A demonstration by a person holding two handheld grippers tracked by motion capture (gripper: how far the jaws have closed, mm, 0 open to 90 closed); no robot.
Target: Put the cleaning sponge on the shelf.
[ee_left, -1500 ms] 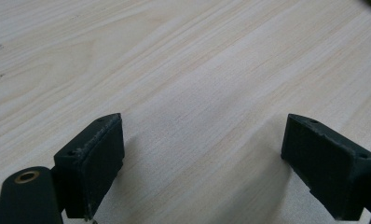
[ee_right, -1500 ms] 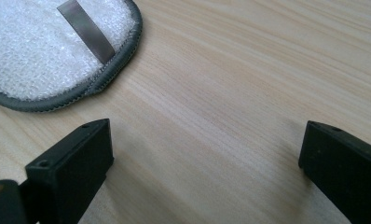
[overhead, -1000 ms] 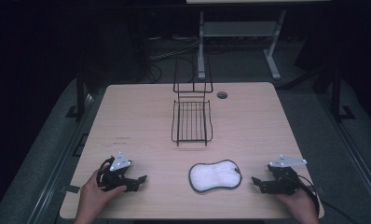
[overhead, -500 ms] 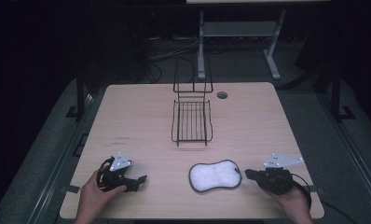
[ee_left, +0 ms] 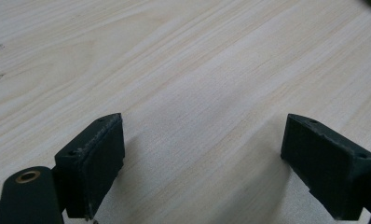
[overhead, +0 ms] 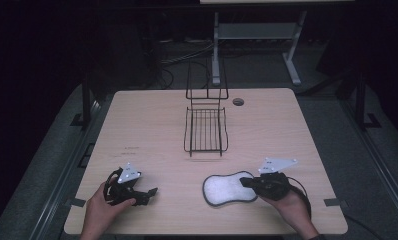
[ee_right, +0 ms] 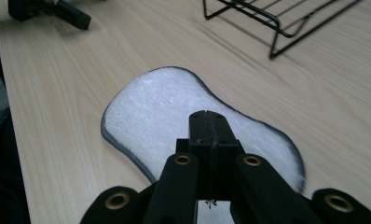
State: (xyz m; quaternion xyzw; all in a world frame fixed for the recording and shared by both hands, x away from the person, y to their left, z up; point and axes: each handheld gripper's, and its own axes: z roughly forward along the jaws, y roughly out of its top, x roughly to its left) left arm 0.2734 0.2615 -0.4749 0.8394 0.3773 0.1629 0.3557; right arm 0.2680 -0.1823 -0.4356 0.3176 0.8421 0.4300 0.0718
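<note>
Right now the right gripper hovers over the near edge of the white pad, a flat, peanut-shaped piece with a dark rim that lies on the wooden table, near the person's side and a little right of centre. In the right gripper view its two black jaws are pressed flat together with nothing between them, having just been closing on empty air, and they sit above the pad's fuzzy surface rather than gripping it. The left gripper rests on the table well apart from the pad, its jaws standing wide with only bare wood between them.

A black wire rack stands farther back on the table, just behind the pad, with a small round hole in the tabletop beyond it.

To my eye, the step in hand is getting hold of the pad. Since it lies flat, I would judge the best approach is to part the jaws again, come in low at the rim, slip one jaw under the edge and pinch there, perhaps with the other gripper steadying the far side so the pad does not slide.

I can read no brand, label or writing anywhere; some faint marks on the wood are too small to make out.
</note>
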